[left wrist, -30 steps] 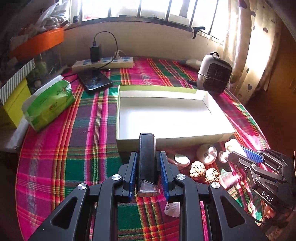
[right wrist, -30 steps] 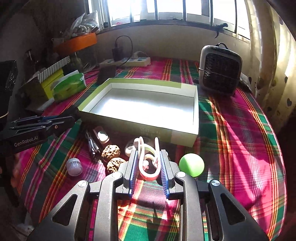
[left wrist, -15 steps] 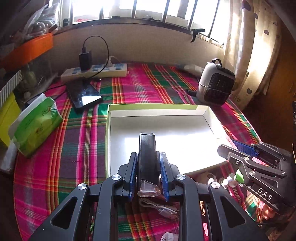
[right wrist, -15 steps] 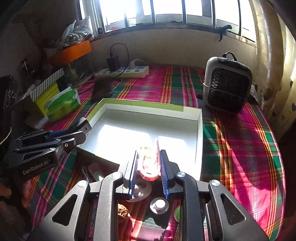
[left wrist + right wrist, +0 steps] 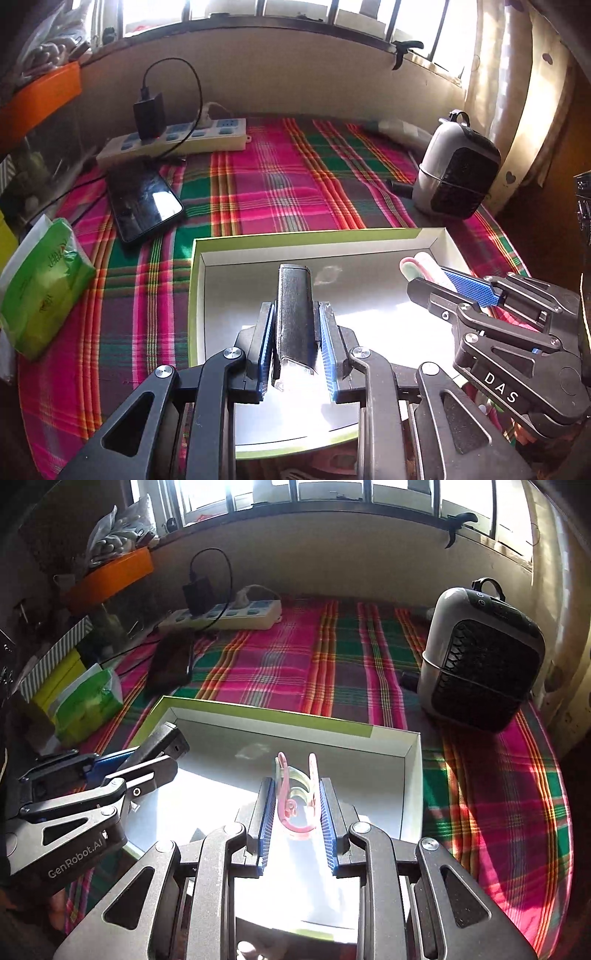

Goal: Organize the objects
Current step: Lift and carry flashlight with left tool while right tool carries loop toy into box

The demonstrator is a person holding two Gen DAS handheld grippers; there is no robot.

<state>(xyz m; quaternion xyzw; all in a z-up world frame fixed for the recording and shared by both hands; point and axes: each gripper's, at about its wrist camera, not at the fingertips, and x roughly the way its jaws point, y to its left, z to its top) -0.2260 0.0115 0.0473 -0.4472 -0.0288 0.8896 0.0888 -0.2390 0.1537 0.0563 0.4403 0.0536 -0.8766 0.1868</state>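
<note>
My left gripper [image 5: 295, 325] is shut on a black oblong device [image 5: 294, 295] with a clear end, held above the white inside of a shallow green-rimmed box [image 5: 236, 242]. My right gripper [image 5: 293, 794] is shut on a pink and white plastic hook-shaped piece [image 5: 295, 805], also over the box [image 5: 258, 716]. Each wrist view shows the other gripper: the right one [image 5: 436, 278] at the box's right side with the pink piece [image 5: 421, 264], the left one [image 5: 162, 746] at its left side. The box floor under both looks bare.
The box lies on a plaid cloth [image 5: 277, 184]. Behind it are a phone [image 5: 144, 201], a power strip with a charger [image 5: 173, 138] and a small grey heater [image 5: 480, 657]. A green tissue pack [image 5: 44, 280] lies left. Small items show dimly below the box's near edge.
Both grippers, each still shut on its object, have travelled forward from above the small items at the near edge to over the inside of the box.
</note>
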